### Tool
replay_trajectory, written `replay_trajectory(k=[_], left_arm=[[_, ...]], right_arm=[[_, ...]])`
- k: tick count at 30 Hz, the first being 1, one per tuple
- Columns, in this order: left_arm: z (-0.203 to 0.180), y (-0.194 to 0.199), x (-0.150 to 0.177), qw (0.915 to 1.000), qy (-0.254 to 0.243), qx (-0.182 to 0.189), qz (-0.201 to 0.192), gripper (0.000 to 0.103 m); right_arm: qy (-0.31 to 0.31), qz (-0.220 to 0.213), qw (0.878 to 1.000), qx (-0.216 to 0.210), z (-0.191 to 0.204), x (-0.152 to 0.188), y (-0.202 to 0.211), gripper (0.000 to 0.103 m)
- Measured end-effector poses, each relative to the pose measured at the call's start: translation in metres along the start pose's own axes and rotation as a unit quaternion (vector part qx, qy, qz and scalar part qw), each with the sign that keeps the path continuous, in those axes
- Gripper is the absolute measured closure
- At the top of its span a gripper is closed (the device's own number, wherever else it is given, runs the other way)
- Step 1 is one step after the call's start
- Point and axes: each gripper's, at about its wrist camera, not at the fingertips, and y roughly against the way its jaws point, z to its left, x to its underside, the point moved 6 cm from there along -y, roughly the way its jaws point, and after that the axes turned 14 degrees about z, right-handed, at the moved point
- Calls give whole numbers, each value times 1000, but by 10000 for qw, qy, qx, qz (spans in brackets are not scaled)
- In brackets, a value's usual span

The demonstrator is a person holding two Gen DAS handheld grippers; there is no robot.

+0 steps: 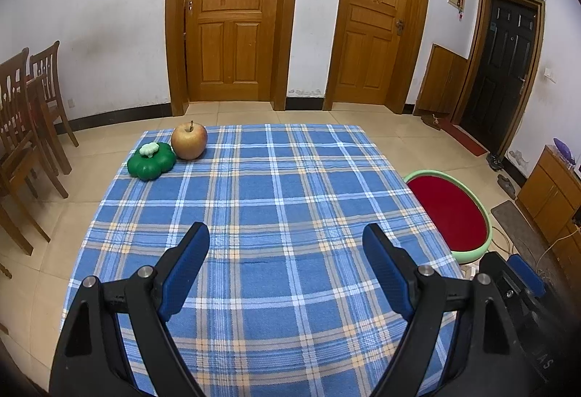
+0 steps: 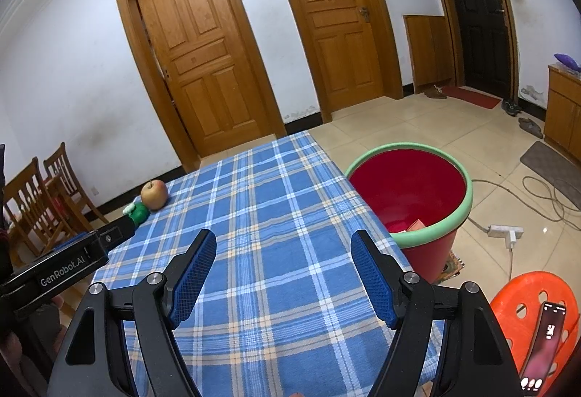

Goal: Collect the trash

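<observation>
An apple and a green flower-shaped toy sit at the far left corner of the blue plaid tablecloth. They also show in the right wrist view, apple and toy. A red bin with a green rim stands on the floor at the table's right side, with some trash at its bottom; it shows in the left wrist view too. My left gripper is open and empty over the near part of the table. My right gripper is open and empty there too.
Wooden chairs stand to the left. An orange plastic stool with a phone on it is at the near right. A power strip and cables lie on the floor. Two wooden doors are behind.
</observation>
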Motion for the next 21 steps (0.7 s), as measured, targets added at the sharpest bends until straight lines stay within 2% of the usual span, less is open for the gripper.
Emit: replay_trajectory(k=[21], left_arm=[[1,0,0,10000,3,4,-3,18]], right_arm=[[-2,-13,10000,-15,1,-1,1,26]])
